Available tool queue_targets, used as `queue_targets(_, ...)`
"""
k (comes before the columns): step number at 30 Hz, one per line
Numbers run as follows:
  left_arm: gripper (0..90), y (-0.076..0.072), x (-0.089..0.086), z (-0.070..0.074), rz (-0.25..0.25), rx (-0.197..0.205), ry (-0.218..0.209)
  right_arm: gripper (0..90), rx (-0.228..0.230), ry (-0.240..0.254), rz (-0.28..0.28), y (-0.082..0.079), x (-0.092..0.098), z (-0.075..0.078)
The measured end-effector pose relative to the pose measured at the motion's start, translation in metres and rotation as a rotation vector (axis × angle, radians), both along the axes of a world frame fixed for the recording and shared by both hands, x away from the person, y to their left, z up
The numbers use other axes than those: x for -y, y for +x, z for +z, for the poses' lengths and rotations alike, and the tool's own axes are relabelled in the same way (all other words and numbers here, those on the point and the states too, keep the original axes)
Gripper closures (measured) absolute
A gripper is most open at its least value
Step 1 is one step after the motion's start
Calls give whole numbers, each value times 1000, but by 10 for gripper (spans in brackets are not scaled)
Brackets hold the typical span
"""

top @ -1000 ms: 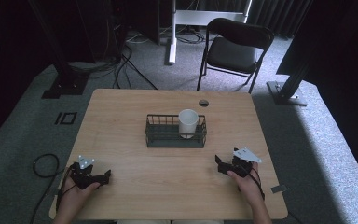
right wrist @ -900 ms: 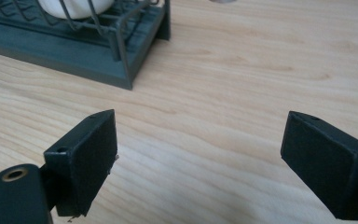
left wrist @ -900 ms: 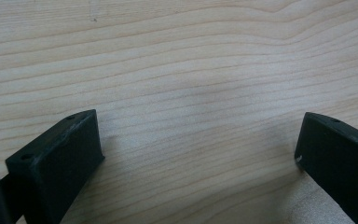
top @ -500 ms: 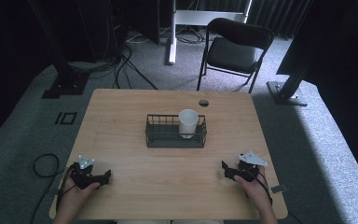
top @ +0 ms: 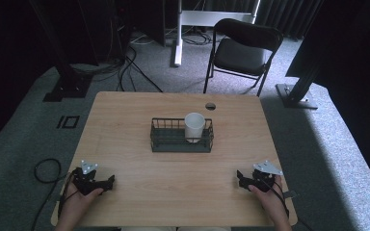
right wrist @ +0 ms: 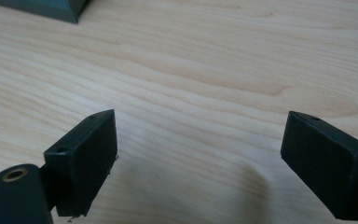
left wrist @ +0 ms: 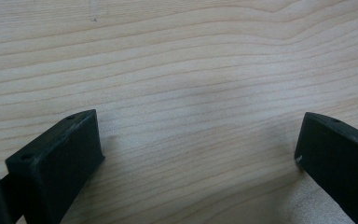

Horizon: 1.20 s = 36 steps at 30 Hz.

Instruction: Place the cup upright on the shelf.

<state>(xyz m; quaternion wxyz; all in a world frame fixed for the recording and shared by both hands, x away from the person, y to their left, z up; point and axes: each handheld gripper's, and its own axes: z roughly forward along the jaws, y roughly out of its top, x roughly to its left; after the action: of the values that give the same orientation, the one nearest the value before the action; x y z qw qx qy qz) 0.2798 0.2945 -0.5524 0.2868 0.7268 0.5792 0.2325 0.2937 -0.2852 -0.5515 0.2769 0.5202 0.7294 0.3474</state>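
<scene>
On the pale wood table (top: pixel 125 125), a wire basket (top: pixel 181 136); left gripper (top: pixel 110 181), right gripper (top: pixel 240 176), both jaws apart.

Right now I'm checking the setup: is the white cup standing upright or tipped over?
Upright. In the high view the white cup stands inside the wire basket, toward its right end, its round mouth facing up.

The table (top: pixel 139 115) is pale wood with smooth matt grain; the basket (top: pixel 181 144) is dark wire; the cup (top: pixel 194 126) looks smooth white.

Wooden table (top: pixel 139 110) with wire basket (top: pixel 181 143)
</scene>
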Motion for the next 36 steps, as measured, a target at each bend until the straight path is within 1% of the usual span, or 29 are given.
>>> queue_targets(1, 8, 0, 0, 0, 0, 0, 0, 105, 0, 0, 0, 0, 0, 0)
queue_targets(3, 8, 0, 0, 0, -1, 0, 0, 105, -21, -17, 3, 0, 2, -1)
queue_targets(4, 8, 0, 0, 0, 0, 0, 0, 105, -37, -10, -5, 0, 3, -1)
queue_targets(6, 8, 0, 0, 0, 0, 0, 0, 106, -45, -9, -11, 1, 3, -1)
queue_targets(8, 8, 0, 0, 0, -1, 0, 0, 106, -80, -13, -23, 3, 6, -2)
queue_targets(10, 8, 0, 0, 0, 0, 0, 0, 106, -90, -18, -10, 3, 6, -3)
queue_targets(11, 8, 0, 0, 0, 0, 0, 0, 106, -90, -18, -10, 3, 6, -3)
queue_targets(14, 8, 0, 0, 0, 0, 0, 0, 106, -94, -21, 20, 2, 5, -3)
queue_targets(17, 8, 0, 0, 0, 0, 0, 0, 108, -113, 5, 26, 4, 8, -3)
queue_targets(18, 8, 0, 0, 0, 0, 0, 0, 108, -113, 5, 26, 4, 8, -3)
queue_targets(19, 8, 0, 0, 0, 0, 0, 0, 127, -116, 12, 31, 5, 9, -3)
queue_targets(20, 8, 0, 0, 0, 0, 0, 0, 130, -115, 20, 47, 4, 10, -3)
queue_targets(21, 8, 0, 0, 0, 0, 0, 0, 130, -114, 23, 51, 4, 10, -3)
queue_targets(26, 8, 0, 0, 0, 0, 0, 0, 126, -117, 21, 66, 4, 10, -3)
queue_targets(27, 8, 0, 0, 0, 0, 0, 0, 115, -118, 9, 82, 4, 8, -3)
queue_targets(28, 8, 0, 0, 0, -3, -1, 3, 113, -118, 9, 89, 4, 8, -3)
queue_targets(36, 8, 0, 0, 0, -3, 0, 2, 112, -120, 7, 98, 4, 8, -3)
